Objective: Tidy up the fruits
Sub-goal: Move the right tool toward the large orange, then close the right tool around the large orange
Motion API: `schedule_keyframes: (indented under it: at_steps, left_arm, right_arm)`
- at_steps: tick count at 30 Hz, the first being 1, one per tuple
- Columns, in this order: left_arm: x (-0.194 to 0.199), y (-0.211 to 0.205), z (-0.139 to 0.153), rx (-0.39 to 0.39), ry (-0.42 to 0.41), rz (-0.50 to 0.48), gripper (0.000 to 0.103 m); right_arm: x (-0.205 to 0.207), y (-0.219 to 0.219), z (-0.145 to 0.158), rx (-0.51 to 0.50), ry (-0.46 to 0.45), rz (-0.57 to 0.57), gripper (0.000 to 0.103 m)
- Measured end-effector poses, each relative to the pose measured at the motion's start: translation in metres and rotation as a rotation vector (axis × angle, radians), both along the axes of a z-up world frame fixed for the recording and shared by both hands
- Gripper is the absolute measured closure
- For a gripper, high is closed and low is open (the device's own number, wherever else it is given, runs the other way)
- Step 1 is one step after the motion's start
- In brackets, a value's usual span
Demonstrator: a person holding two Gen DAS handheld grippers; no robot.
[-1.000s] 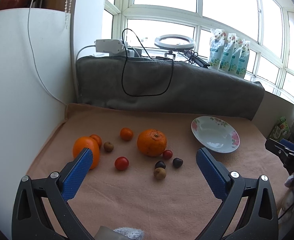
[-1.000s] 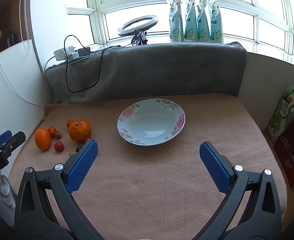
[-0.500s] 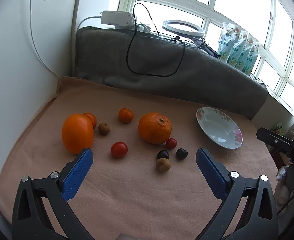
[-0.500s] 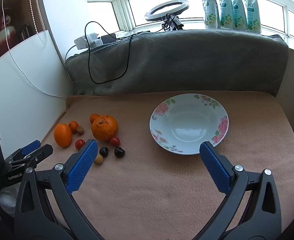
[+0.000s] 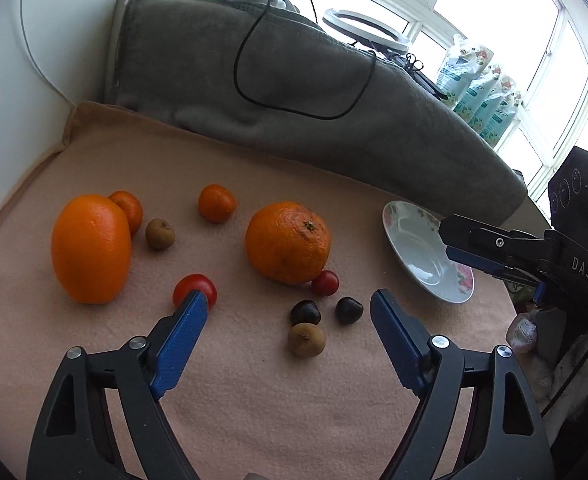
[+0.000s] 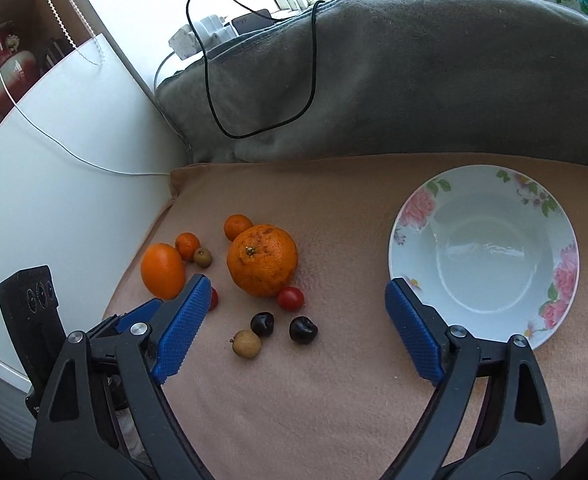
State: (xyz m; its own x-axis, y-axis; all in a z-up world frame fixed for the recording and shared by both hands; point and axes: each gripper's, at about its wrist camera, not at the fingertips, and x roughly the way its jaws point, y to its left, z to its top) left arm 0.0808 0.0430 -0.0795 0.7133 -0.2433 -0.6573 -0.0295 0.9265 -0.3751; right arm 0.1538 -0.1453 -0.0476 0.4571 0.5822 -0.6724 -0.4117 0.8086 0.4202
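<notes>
Fruits lie on a beige cloth (image 5: 254, 408): a tall orange (image 5: 90, 248), a big mandarin (image 5: 288, 242), two small mandarins (image 5: 217, 203), two cherry tomatoes (image 5: 195, 288), two dark cherries (image 5: 305, 312) and two brown longans (image 5: 306, 340). A floral bowl (image 6: 486, 256) stands empty at the right. My left gripper (image 5: 288, 308) is open and empty, just in front of the small fruits. My right gripper (image 6: 294, 296) is open and empty, between the fruits and the bowl; it also shows in the left wrist view (image 5: 494, 252).
A grey blanket (image 6: 374, 80) with a black cable (image 6: 310, 64) drapes over the back ledge. A white panel (image 6: 54, 184) bounds the left side. A power strip, a ring light and refill pouches (image 5: 478, 84) sit on the windowsill.
Both grippers have moved forward and tilted down toward the fruits, which now look larger. The right gripper has swung left toward the fruit cluster. Both stay open.
</notes>
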Motion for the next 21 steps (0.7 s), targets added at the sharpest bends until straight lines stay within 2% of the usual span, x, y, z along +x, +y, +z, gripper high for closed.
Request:
schedule_keyframes:
  at_steps: [6, 9, 21]
  left_arm:
    - [0.021, 0.003, -0.011, -0.042, 0.025, -0.01, 0.027]
    - [0.031, 0.001, -0.016, -0.053, 0.036, -0.023, 0.032]
    - [0.049, 0.006, -0.032, -0.086, 0.072, -0.025, 0.039]
  right_arm:
    - [0.03, 0.026, -0.014, 0.047, 0.082, 0.053, 0.023]
    - [0.04, 0.039, -0.024, 0.054, 0.127, 0.071, 0.027]
    - [0.067, 0.065, -0.045, 0.075, 0.227, 0.113, 0.032]
